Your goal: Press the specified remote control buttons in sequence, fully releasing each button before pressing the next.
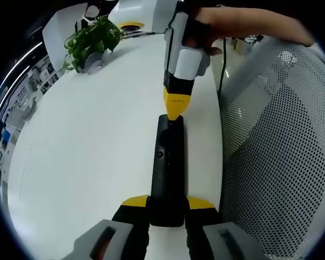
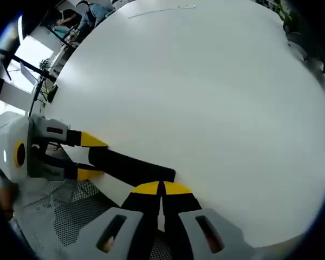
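So the black remote control (image 1: 168,170) is lying flat on the white table (image 1: 92,151), right along the table's edge next to a grey mesh chair (image 1: 276,151). In the left gripper view the left gripper (image 1: 168,205) has its yellow-tipped jaws either side of the near end of the remote, closed in on it w/ the body sitting between them, so it's basically pinning the thing in place. A couple of small buttons show on the remote's top face, but they're too small to read.

The right gripper (image 1: 174,111) comes down from the top of that view, a person's hand (image 1: 233,27) wrapped around its handle. Its yellow tips are pinched together into one point, nothing held between them, and that point sits on the far end of the remote, touching it afaict.

In the right gripper view same story: right gripper (image 2: 161,188) has both yellow pads together, no gap, right at the end of the remote (image 2: 132,166). The left gripper (image 2: 86,157) is over on the left, one jaw each side of the remote's other end.

Back of the table there's a small potted plant (image 1: 92,43) and a white device w/ a yellow ring (image 1: 132,19), both well apart from the remote.
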### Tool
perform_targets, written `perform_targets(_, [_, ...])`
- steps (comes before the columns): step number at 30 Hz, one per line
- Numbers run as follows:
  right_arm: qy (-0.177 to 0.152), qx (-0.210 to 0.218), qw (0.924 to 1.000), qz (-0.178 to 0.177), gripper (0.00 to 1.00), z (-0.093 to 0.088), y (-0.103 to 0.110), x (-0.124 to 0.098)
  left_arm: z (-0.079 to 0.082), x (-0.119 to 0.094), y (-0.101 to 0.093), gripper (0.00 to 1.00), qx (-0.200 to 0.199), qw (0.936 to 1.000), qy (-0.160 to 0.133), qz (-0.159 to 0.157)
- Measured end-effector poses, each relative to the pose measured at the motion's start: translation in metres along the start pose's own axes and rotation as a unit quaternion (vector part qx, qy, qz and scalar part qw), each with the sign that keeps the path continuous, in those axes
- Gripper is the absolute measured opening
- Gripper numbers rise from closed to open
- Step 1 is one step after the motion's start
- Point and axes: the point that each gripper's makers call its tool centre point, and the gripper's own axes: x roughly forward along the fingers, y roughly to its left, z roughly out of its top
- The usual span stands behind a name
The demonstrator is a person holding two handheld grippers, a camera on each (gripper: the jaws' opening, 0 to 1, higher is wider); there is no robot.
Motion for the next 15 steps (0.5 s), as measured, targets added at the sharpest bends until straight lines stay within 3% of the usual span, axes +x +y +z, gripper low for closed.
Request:
perform_targets(5, [-0.005, 0.023, 0.9997, 0.009, 0.00, 0.0014, -0.0029, 0.0010, 0.0003, 0.0000, 0.0018, 0.24, -0.004, 1.0000, 0.000, 0.002])
perform_targets(15, [-0.007, 0.025, 0.9994, 0.021, 0.00, 0.0026, -0.0024, 0.0007, -0.0002, -0.0001, 0.0036, 0.25, -0.026, 0.9995, -0.016, 0.002])
